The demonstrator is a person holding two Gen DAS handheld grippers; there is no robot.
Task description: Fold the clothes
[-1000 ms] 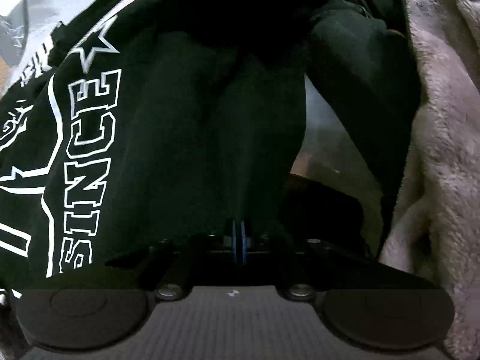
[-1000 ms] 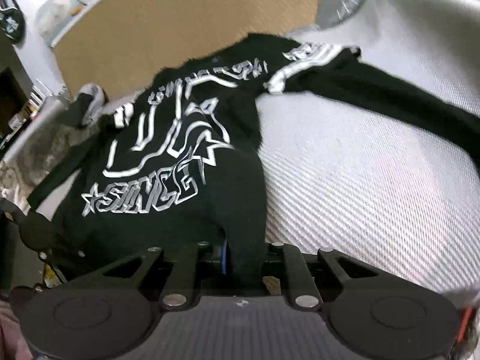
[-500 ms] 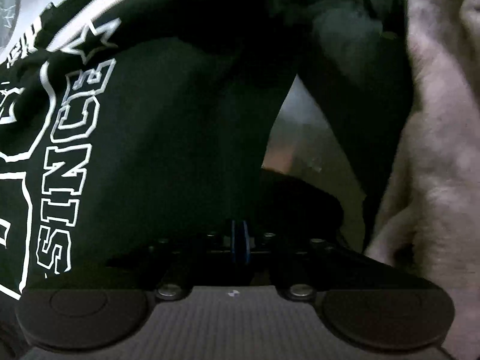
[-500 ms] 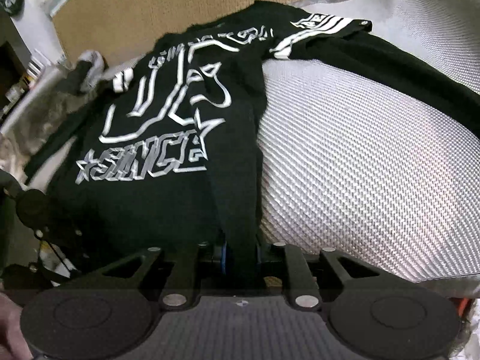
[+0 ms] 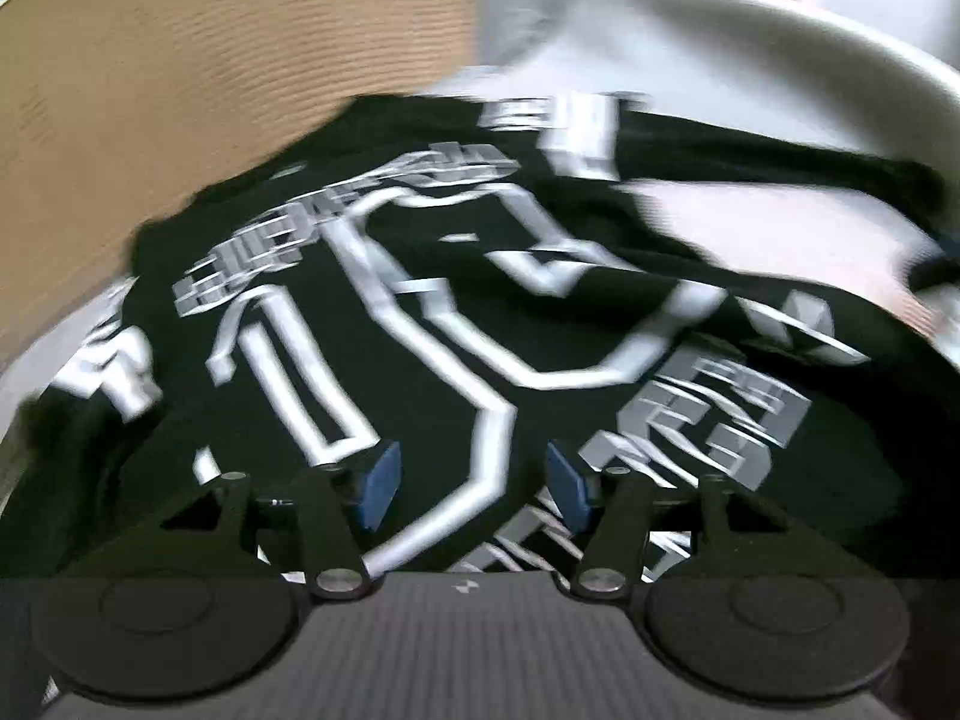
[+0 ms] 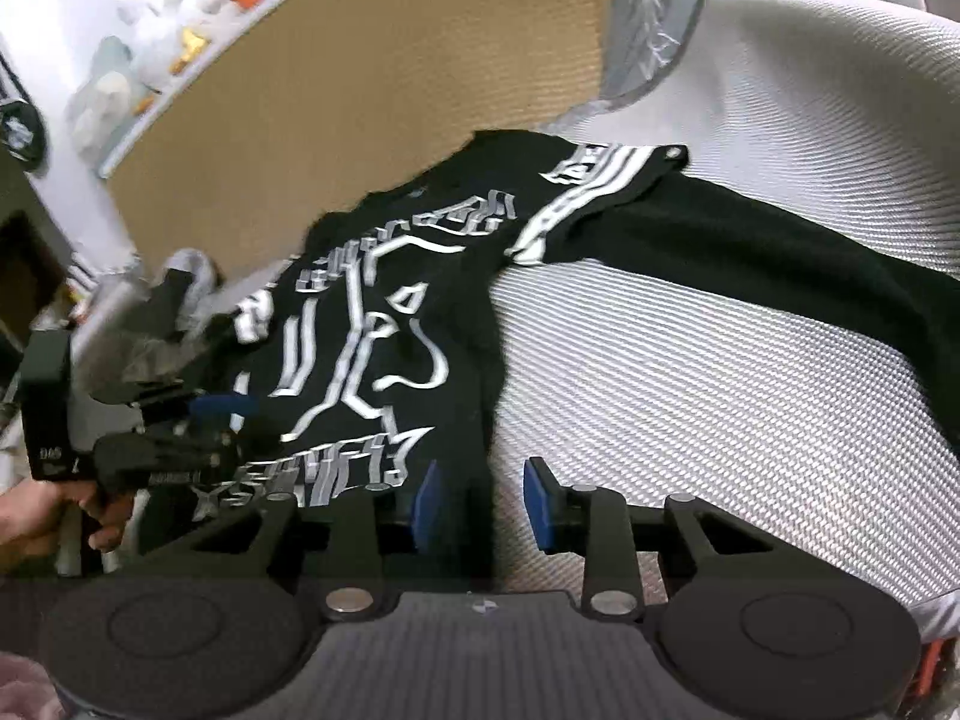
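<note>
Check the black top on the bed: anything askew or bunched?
Yes. The black top lies crooked: one sleeve trails right across the white cover, and the hem edge is bunched between the open right tool pads.

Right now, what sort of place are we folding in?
Probably a home room: the black printed shirt lies on a white woven cover, a tan panel stands behind, and cluttered shelves beyond.
</note>
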